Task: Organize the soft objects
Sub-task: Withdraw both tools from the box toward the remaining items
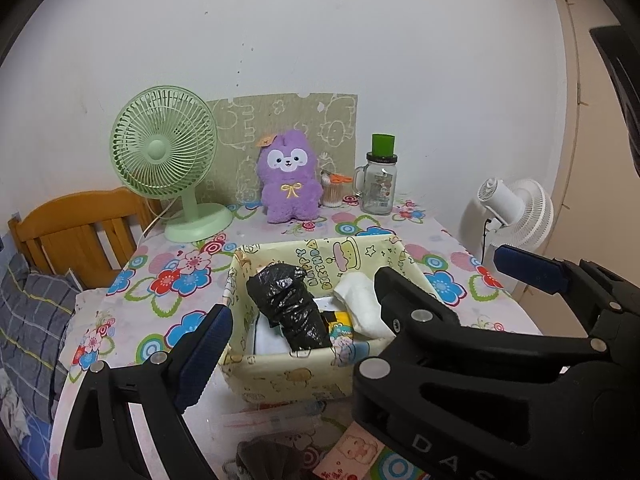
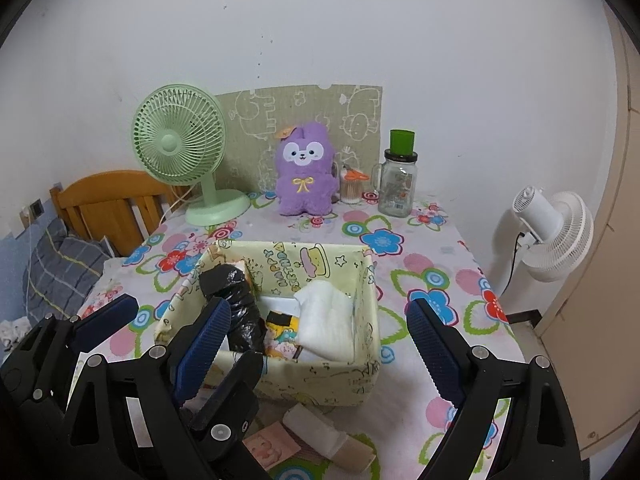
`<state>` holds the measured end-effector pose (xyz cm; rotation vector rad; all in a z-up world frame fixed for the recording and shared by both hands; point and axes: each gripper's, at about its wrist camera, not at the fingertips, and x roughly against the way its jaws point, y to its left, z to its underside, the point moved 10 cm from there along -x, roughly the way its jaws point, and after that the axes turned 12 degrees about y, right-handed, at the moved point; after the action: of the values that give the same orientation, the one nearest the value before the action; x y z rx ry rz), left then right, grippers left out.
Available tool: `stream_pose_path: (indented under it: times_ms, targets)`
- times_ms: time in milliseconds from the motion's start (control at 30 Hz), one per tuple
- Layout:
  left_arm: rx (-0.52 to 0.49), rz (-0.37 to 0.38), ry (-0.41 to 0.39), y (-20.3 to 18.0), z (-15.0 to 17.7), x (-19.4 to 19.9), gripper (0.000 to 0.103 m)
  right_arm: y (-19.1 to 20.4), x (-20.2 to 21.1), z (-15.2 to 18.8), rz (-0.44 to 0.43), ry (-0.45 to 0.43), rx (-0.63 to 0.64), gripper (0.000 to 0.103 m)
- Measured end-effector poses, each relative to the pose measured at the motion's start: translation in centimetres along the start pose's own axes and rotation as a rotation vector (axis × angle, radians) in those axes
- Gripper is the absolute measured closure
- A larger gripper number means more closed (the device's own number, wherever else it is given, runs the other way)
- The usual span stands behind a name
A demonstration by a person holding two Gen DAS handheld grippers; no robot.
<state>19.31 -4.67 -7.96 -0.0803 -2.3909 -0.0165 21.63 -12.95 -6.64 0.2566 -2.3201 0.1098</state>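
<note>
Two pairs of tongs, left tongs (image 1: 360,292) and right tongs (image 2: 320,336), stand spread and empty above the near side of the box (image 2: 320,376). Loose soft items, a rolled cloth (image 2: 332,436) and a dark bundle (image 1: 272,460), lie below the tongs on the near tabletop (image 2: 424,272); the roll's long axis runs diagonally, nearer the right tongs. Flowered cloth covers the tabletop; a purple plush (image 2: 306,172) sits by the wall.

Left gripper (image 2: 160,318): jaws spread wide, nothing between the blue pads, hanging above the table's near edge and angled downward. Right gripper (image 2: 320,344): jaws likewise wide apart, empty, same downward tilt, above the same near edge. The two sit side by side, close together.
</note>
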Motion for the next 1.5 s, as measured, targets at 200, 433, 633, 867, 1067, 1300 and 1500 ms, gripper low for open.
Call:
stream_pose_path:
  times_ms: [200,433,633,867,1067,1300,1500]
  targets:
    - [-0.005,0.005,0.0,-0.5,0.8,0.6,0.009,0.0,0.8,0.9,0.008,-0.003,0.003,0.011]
    - [-0.007,0.008,0.005,-0.8,1.8,1.2,0.009,-0.2,1.7,2.1,0.007,-0.005,-0.003,0.011]
    - [-0.012,0.011,0.005,-1.0,2.7,1.7,0.009,-0.3,2.0,2.9,0.005,-0.001,-0.004,0.011]
    - [-0.009,0.029,0.008,-1.3,3.8,2.0,0.009,-0.3,2.4,4.1,0.007,0.002,0.004,0.011]
    - [-0.01,0.044,0.016,-1.5,4.7,1.9,0.009,-0.3,2.4,5.1,0.004,0.01,0.01,0.011]
    - [-0.013,0.06,0.039,-1.5,6.0,1.1,0.009,-0.2,2.0,6.2,0.003,0.021,0.035,0.012]
    - [-0.005,0.068,0.063,-1.3,7.1,0.0,0.009,0.0,1.1,7.2,-0.009,0.033,0.053,0.012]
